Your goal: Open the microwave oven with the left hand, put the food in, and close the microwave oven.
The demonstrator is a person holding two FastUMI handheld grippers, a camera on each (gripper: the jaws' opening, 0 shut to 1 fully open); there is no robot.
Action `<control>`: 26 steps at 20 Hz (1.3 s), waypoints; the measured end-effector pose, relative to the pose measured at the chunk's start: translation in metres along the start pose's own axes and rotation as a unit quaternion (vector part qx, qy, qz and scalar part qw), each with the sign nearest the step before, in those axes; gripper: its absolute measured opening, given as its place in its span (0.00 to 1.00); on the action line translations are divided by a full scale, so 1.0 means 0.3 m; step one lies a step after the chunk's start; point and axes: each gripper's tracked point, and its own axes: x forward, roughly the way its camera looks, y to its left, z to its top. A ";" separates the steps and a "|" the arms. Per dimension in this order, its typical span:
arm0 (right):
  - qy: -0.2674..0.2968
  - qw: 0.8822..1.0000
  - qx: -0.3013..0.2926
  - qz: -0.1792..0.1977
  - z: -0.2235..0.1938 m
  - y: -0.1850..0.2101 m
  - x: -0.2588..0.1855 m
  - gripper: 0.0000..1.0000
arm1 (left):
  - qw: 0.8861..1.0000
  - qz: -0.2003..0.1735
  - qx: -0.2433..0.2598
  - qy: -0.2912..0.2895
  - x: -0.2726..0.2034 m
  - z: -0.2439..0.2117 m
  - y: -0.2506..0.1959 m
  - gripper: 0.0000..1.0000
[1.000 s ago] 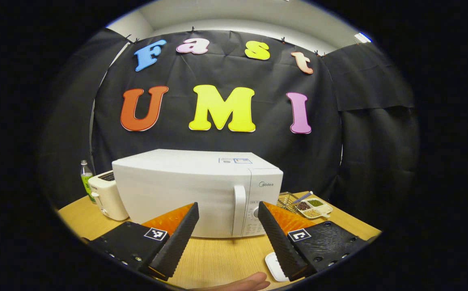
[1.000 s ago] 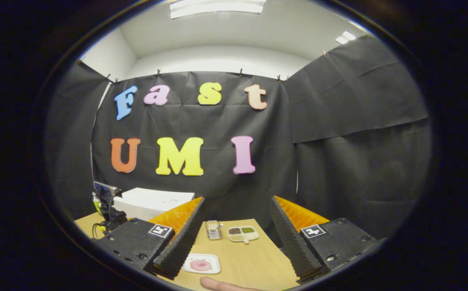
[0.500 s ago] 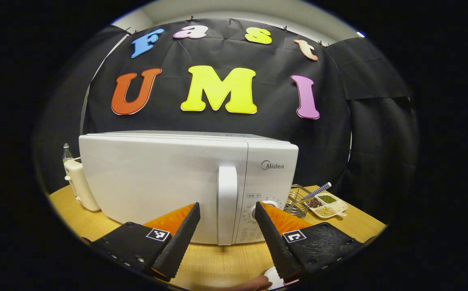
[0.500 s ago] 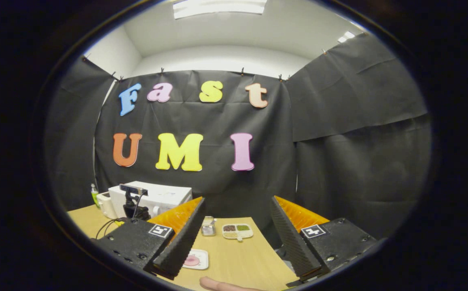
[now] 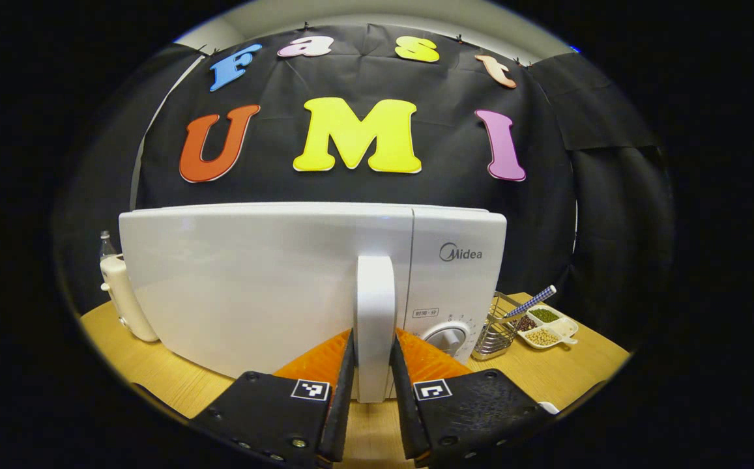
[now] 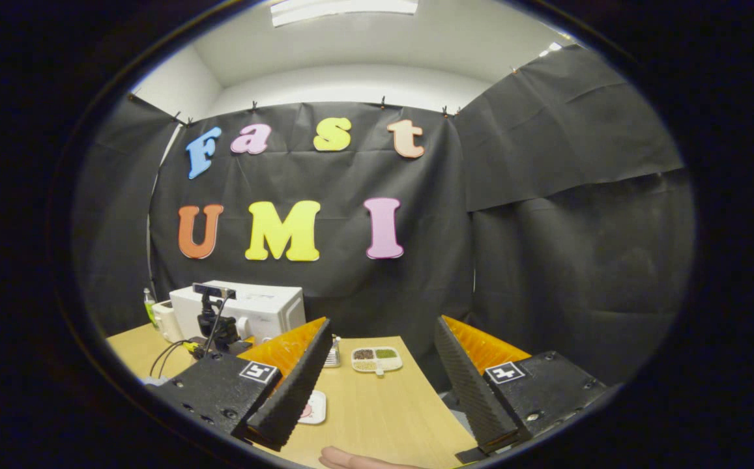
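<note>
Jaws, left: the left gripper is seen at the bottom centre of the left gripper view, its black ribbed jaws drawn in close on either side of the white upright door handle; contact appears made on both sides, though firm pressure cannot be confirmed.
Jaws, right: the right gripper is held wide apart at the bottom of the right gripper view, with nothing between the jaws.
Microwave: the white boxy microwave oven is set on the light wooden bench, across the middle of the left gripper view, with its door closed.
Food: a small white square plate with a pink item is partly seen on the bench in the right gripper view, just beside the inner edge of the left-hand jaw, low and left of centre; what the food is cannot be told.
Handle relative to jaws: the lower part of the handle is enclosed between the left jaws, near their tips.
Risk: the smooth handle could be lost from a shallow tip grip once pulled, or the oven dragged forward along the bench if the latch resists.
</note>
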 end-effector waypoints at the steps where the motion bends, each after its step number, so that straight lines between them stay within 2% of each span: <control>1: 0.002 1.000 -0.001 -0.002 -0.002 -0.007 -0.009 0.96 | 1.000 0.005 0.002 0.017 0.003 -0.033 0.003 0.29; 2: 0.001 1.000 -0.002 -0.004 -0.001 -0.014 -0.018 0.96 | 1.000 0.010 0.002 0.020 -0.003 -0.042 0.000 0.29; 3: 0.000 1.000 -0.005 -0.005 0.000 -0.018 -0.032 1.00 | 1.000 0.012 0.007 0.024 -0.002 -0.041 0.003 0.12; 4: -0.002 1.000 -0.007 -0.006 0.002 -0.023 -0.047 0.96 | 1.000 0.016 0.010 0.023 -0.011 -0.043 0.006 0.22; 6: -0.006 1.000 -0.009 -0.010 0.007 -0.038 -0.072 0.96 | 0.999 0.008 0.006 0.033 -0.015 -0.045 0.004 0.11; 8: -0.008 1.000 -0.013 -0.012 0.005 -0.045 -0.098 0.96 | 0.999 0.004 -0.005 0.034 -0.074 -0.038 0.007 0.12; 17: 0.000 1.000 -0.022 -0.003 0.000 0.003 -0.146 0.96 | 0.999 -0.033 0.013 0.027 -0.424 -0.093 0.121 0.11; 22: 0.009 0.999 -0.039 0.014 -0.008 0.103 -0.166 0.96 | 0.999 -0.034 0.020 0.023 -0.601 -0.107 0.241 0.11; 26: 0.016 0.998 -0.054 0.029 -0.009 0.184 -0.165 0.96 | 0.999 -0.017 0.033 0.014 -0.732 -0.118 0.378 0.12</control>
